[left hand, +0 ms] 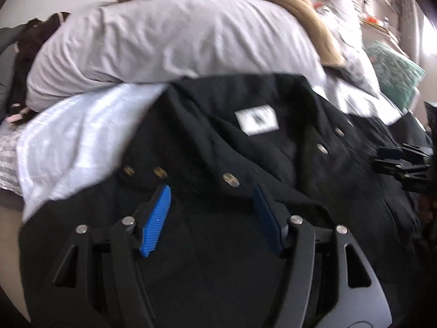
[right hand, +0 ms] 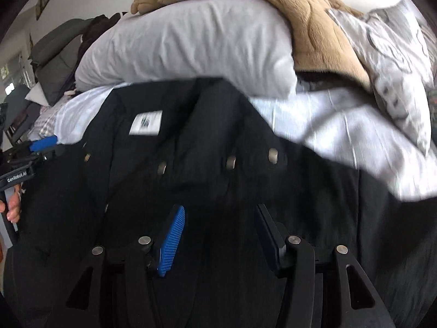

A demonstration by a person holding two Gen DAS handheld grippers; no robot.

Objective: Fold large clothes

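A black coat point(left hand: 245, 164) lies spread on the bed point(left hand: 68, 136), collar toward the pillow point(left hand: 164, 49). It looks heavy, soft and floppy; the shoulder edges suit gripping. The left gripper point(left hand: 211, 218) and right gripper point(right hand: 221, 235) hang above it, jaws apart, empty.

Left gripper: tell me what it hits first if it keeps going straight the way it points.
Most likely the black jacket: the left gripper is open, nothing between its pads, aimed down at the fabric near the snap below the collar. Depth is unclear, but nothing else shows in between.
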